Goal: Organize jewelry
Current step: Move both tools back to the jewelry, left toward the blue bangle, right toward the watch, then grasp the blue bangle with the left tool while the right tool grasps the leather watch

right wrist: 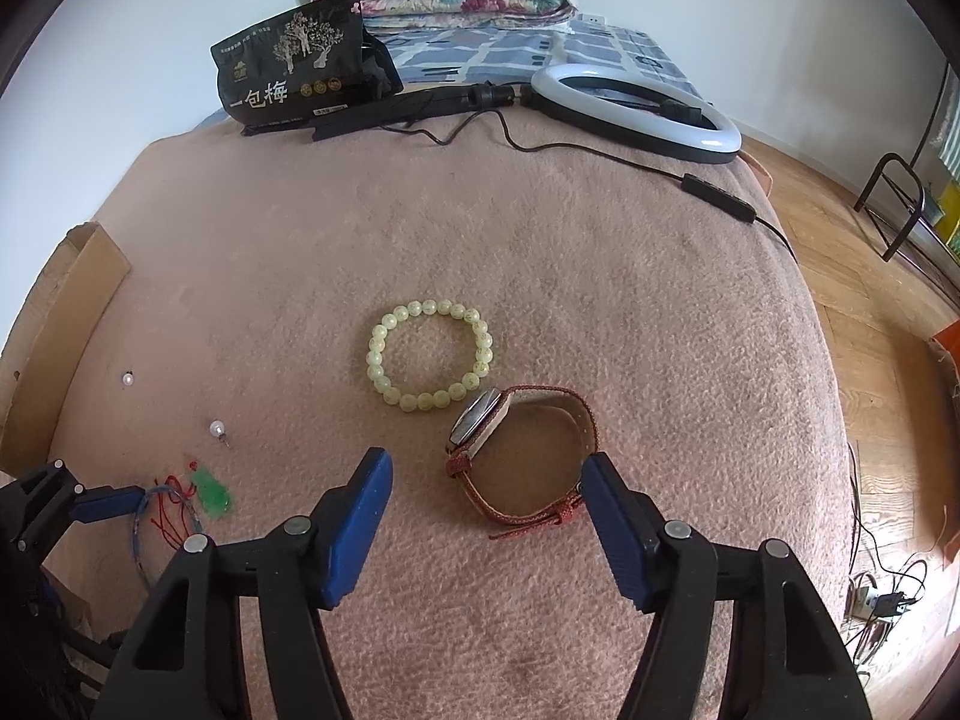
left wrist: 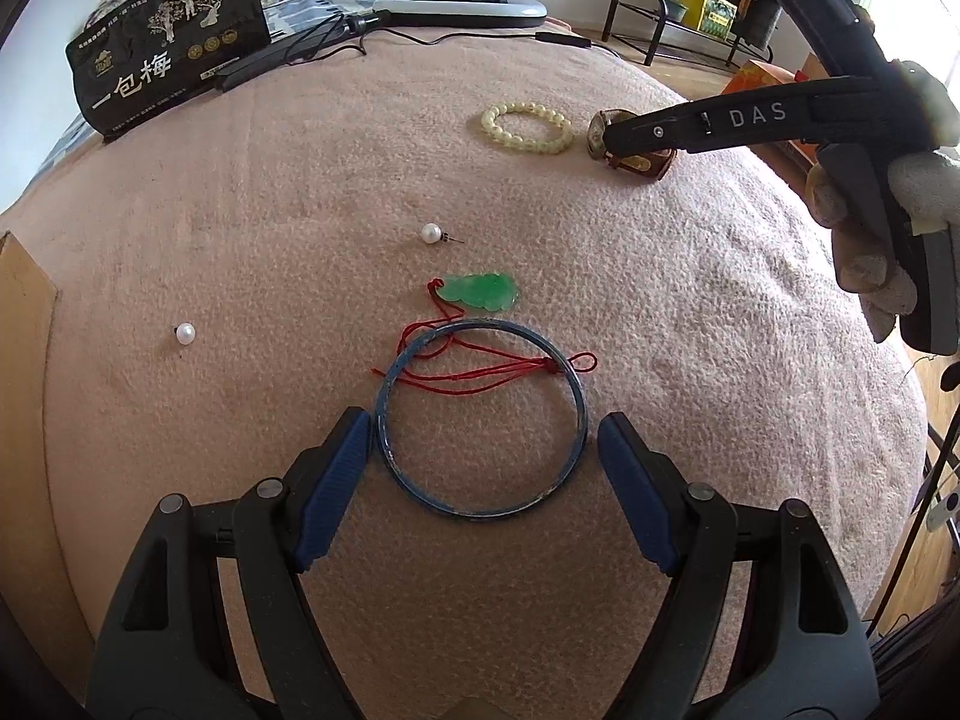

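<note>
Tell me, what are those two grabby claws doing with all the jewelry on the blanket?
A person is holding a gripper in each hand to tidy jewelry on a pink blanket. The left gripper is open around a blue bangle, with a green pendant on a red cord just beyond it. The right gripper is open over a watch with a red strap, next to a pale bead bracelet. Two pearl earrings lie loose. Nothing is picked up yet.

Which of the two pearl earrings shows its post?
The pearl earring nearest the green pendant: a thin post sticks out to its right. The other pearl earring, off to the left, shows none.
</note>
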`<state>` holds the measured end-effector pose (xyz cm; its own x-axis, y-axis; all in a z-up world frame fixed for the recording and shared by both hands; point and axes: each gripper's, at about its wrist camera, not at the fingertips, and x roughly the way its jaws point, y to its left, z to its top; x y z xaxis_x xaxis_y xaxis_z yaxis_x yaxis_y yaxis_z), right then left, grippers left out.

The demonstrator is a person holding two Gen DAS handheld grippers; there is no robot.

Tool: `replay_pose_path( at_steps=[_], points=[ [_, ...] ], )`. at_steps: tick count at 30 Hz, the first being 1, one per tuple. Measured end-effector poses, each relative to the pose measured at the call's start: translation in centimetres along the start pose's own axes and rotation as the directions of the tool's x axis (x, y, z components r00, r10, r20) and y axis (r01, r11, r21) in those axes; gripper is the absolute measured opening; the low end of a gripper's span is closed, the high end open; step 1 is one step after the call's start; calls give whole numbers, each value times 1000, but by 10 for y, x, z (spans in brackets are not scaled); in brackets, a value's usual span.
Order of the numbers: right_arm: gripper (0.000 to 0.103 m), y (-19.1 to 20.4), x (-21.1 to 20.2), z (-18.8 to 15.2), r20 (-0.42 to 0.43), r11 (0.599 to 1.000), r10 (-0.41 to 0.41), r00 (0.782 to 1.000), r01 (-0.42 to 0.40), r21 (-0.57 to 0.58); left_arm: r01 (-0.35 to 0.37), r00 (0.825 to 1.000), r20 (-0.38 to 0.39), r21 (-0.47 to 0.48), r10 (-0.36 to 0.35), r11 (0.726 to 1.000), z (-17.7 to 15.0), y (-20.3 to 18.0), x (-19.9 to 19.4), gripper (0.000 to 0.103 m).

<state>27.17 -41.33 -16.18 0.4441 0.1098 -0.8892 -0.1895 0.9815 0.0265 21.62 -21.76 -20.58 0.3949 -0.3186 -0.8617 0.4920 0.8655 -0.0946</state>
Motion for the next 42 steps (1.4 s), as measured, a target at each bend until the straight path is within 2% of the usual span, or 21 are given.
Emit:
replay_pose_path(
  at_steps=[3, 4, 6, 9, 12, 16, 18, 27, 42],
  points=[
    [63, 1, 5, 3, -8, 1000, -5, 1000, 5, -7, 3, 1000, 4, -2, -3, 1000, 0, 1, -1, 78],
    [60, 2, 6, 3, -10, 1000, -7, 1000, 7, -9, -2, 1000, 6, -2, 2, 1000, -1, 1, -1, 75],
    [53, 3, 8, 4, -21, 1000, 2, 1000, -2, -11, 2, 1000, 9, -5, -2, 1000, -2, 3, -2, 74],
    [50, 7, 13, 4, -40, 1000, 8, 999, -9, -20, 11, 1000, 12, -11, -11, 1000, -2, 5, -3, 74],
    [35, 10, 18, 3, -58, 1000, -6, 998, 4, -30, 13, 1000, 14, -12, -12, 1000, -2, 5, -4, 74],
    [20, 10, 18, 2, -59, 1000, -4, 998, 3, -15, 22, 1000, 22, -17, -22, 1000, -2, 6, -7, 74],
    [17, 10, 16, 1, -55, 1000, -10, 998, 9, -13, 27, 999, 26, -24, -26, 999, -3, 7, -9, 74],
    [9, 12, 2, -1, -28, 1000, -17, 999, 17, -9, 30, 998, 52, -48, -28, 998, -3, 12, -22, 73],
    [8, 8, -28, -13, 13, 999, 3, 1000, -3, 37, 28, 994, 106, -66, -21, 997, -3, 22, -52, 73]
  ],
)
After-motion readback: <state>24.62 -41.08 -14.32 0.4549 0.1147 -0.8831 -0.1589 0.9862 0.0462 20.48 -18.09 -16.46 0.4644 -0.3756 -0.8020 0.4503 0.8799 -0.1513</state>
